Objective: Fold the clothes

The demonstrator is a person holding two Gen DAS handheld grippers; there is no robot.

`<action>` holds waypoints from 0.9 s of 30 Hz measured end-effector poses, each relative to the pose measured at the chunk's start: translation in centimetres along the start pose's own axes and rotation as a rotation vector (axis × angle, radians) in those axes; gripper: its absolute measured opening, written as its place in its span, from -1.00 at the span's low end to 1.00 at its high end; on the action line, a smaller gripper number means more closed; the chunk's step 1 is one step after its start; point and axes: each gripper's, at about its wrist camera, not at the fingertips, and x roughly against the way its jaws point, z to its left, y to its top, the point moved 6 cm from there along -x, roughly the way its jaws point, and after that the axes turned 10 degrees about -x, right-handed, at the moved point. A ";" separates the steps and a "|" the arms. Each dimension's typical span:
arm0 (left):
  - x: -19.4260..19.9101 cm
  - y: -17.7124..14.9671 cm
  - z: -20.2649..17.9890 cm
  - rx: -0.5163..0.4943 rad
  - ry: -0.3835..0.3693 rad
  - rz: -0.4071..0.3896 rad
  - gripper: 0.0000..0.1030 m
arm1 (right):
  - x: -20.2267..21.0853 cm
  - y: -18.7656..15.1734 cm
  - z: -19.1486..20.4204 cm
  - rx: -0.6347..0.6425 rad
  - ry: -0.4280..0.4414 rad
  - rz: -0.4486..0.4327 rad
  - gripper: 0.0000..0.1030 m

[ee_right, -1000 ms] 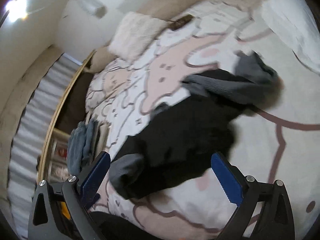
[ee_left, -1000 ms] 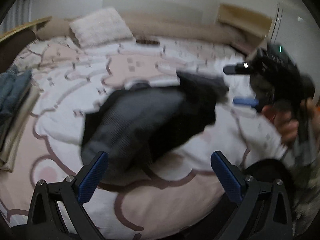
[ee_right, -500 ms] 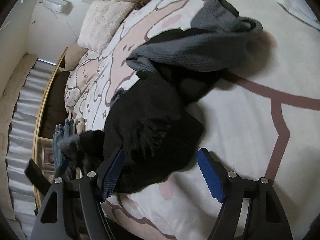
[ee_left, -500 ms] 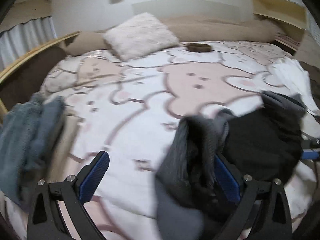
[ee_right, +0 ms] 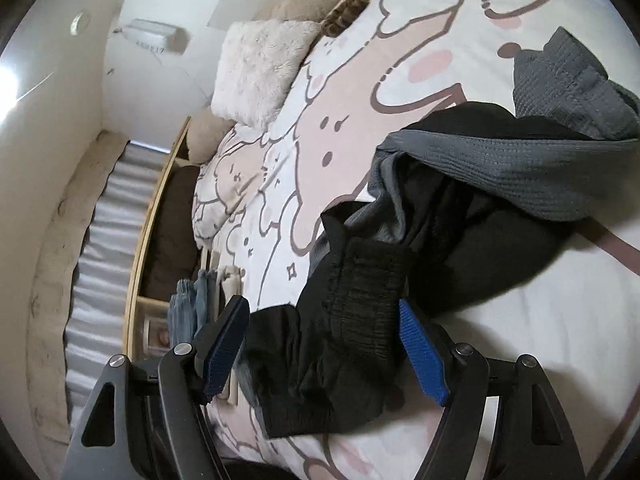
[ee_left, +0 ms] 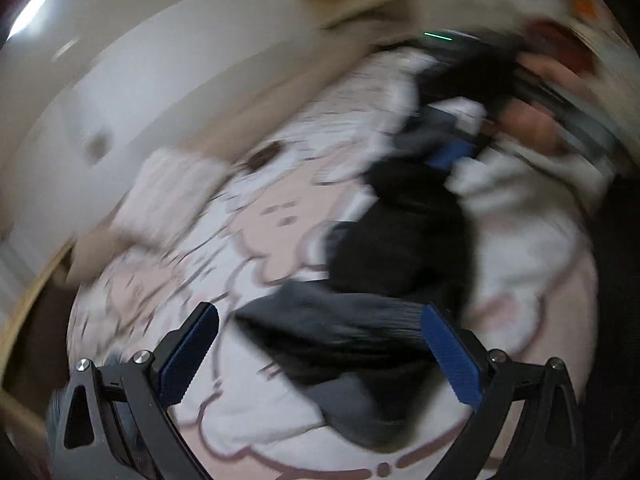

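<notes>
A black garment [ee_right: 360,320] lies crumpled on the cartoon-print bedspread [ee_right: 400,60], its ribbed band between the parted fingers of the right gripper [ee_right: 320,344] — jaws partly open, not clamped. A grey garment [ee_right: 540,168] drapes over the black one's far side. The left gripper [ee_left: 320,348] hangs wide open over grey cloth — badly blurred. A fluffy pillow [ee_right: 260,68] sits beyond the black garment.

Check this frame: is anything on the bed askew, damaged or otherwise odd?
Nothing looks damaged or spilled. The black garment and the grey ribbed garment lie crumpled in one tangled heap on the cartoon-print duvet, unfolded. The left wrist view is heavily motion-blurred.
</notes>
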 end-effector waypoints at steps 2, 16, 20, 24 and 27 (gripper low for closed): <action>-0.6 0.6 -2.5 -0.167 -0.064 -0.015 0.97 | -0.2 0.0 -0.7 -0.010 -0.011 0.002 0.49; -2.6 0.8 -4.8 -1.189 -0.174 0.048 0.25 | -1.1 -0.7 -2.0 0.009 -0.057 0.024 0.49; -3.2 0.8 -5.8 -1.341 -0.217 0.062 0.16 | -1.2 -0.7 -2.1 0.003 -0.050 0.029 0.49; -3.8 0.9 -6.9 -1.428 -0.272 0.091 -0.17 | -1.1 -0.6 -2.3 0.000 -0.043 0.033 0.49; -4.2 1.0 -7.6 -1.470 -0.302 0.115 -0.40 | -1.2 -0.7 -2.2 0.004 -0.044 0.033 0.49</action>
